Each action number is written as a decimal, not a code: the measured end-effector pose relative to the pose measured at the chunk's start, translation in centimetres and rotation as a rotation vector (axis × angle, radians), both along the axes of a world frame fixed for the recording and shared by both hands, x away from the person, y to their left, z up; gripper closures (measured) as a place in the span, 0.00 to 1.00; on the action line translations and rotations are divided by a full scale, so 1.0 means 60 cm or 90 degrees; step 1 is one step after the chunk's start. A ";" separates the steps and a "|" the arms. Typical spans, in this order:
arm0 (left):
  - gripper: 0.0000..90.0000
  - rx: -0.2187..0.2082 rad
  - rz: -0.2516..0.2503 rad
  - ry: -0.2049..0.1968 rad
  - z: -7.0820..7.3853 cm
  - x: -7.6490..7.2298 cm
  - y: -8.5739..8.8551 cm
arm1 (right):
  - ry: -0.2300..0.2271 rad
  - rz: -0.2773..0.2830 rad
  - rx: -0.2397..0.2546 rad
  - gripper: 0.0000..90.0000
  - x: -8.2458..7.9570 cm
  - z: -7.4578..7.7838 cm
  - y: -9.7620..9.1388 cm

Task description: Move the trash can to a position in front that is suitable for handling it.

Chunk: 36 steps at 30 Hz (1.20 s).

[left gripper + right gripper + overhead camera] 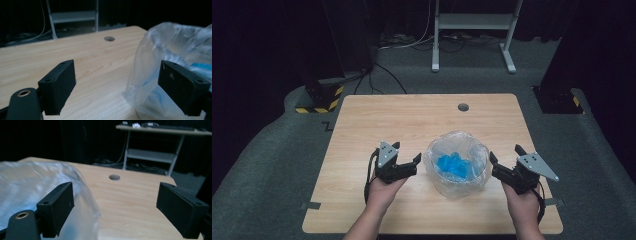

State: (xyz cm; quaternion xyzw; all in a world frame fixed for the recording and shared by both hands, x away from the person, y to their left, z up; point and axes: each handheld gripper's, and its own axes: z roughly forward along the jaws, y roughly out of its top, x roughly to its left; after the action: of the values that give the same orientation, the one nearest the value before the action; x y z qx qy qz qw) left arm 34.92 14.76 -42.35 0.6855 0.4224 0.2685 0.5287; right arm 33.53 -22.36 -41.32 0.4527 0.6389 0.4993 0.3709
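A round bin lined with a clear plastic bag (457, 150) stands at the front middle of the wooden table (377, 120). Blue pieces (453, 164) lie inside it. My left gripper (407, 151) is just left of the bag, open, with nothing gripped. In the left gripper view (117, 70) the bag (172, 40) bulges behind the right-hand jaw and partly into the gap. My right gripper (506, 152) sits just right of the bag, also open and empty. The right gripper view (115, 192) has the bag (30, 177) behind its left-hand jaw.
A round cable hole (463, 107) is near the table's far edge. Beyond the table stand a white desk frame (472, 21) and a black stand with yellow-black tape (319, 97). Bare tabletop lies left of and behind the bin.
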 end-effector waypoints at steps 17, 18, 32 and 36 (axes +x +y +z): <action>0.41 -0.057 -0.038 -0.003 -0.001 0.002 -0.051 | -0.065 0.070 -0.032 0.53 -0.045 0.015 0.092; 0.45 -0.058 -0.041 -0.001 -0.002 0.003 -0.052 | -0.051 0.072 -0.035 0.55 -0.043 0.011 0.096; 0.91 -0.066 -0.066 -0.004 -0.003 -0.004 -0.070 | -0.011 0.068 -0.030 1.00 -0.041 -0.004 0.098; 0.99 -0.072 -0.059 -0.010 0.000 -0.004 -0.070 | -0.027 0.058 -0.025 1.00 -0.045 -0.001 0.090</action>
State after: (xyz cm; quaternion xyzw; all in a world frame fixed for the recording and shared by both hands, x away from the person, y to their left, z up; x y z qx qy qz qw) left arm 34.69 10.54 -42.35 0.6712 0.4006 0.2248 0.5817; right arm 30.82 -16.97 -41.37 0.4051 0.6605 0.5126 0.3699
